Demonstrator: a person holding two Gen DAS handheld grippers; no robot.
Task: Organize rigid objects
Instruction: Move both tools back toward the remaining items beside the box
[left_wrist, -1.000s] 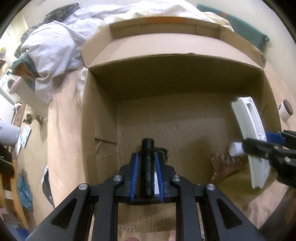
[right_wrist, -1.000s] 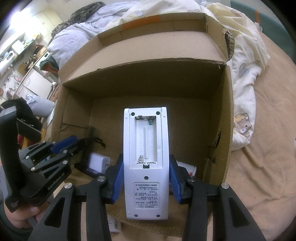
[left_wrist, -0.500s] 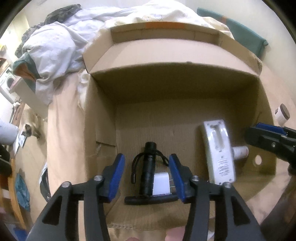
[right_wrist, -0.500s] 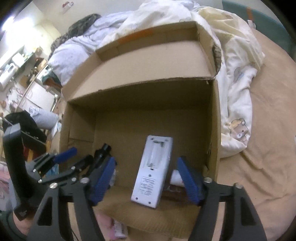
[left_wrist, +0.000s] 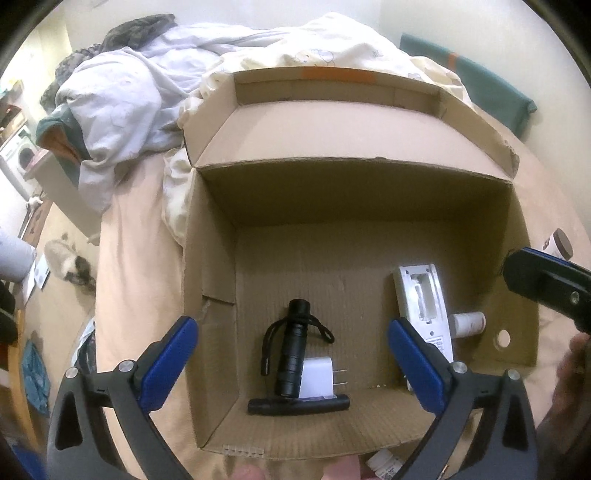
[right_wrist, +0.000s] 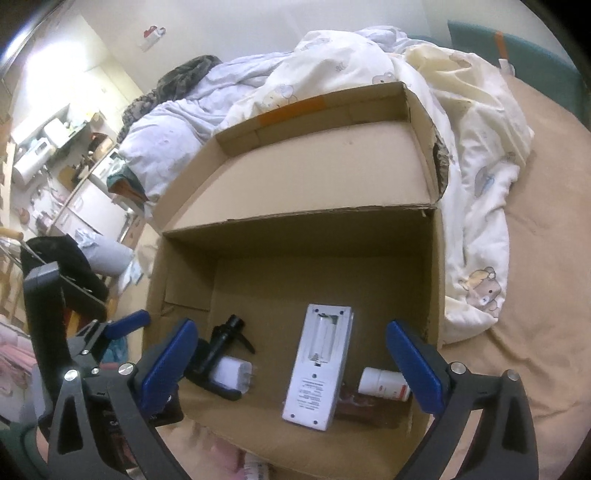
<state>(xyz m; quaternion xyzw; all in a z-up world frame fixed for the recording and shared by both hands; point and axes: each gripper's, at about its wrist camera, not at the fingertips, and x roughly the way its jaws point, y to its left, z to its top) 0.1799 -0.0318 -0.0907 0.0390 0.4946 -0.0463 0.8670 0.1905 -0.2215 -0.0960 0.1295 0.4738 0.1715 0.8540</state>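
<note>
A bed (right_wrist: 546, 280) with a tan sheet carries everything. An open cardboard box (left_wrist: 517, 236) sits on it toward the near edge, its far flap folded back. A rumpled white quilt (right_wrist: 476, 206) printed with little bears lies heaped behind the box and down its right side, touching the box wall. Pale bluish bedding (left_wrist: 118, 96) is bunched at the far left corner. A small brown-capped jar (left_wrist: 560, 243) rests on the sheet just right of the box.

Legible text: none. You'll find print on the remote (right_wrist: 317, 363) label and bottle (right_wrist: 384, 384) label, too blurred to read.
</note>
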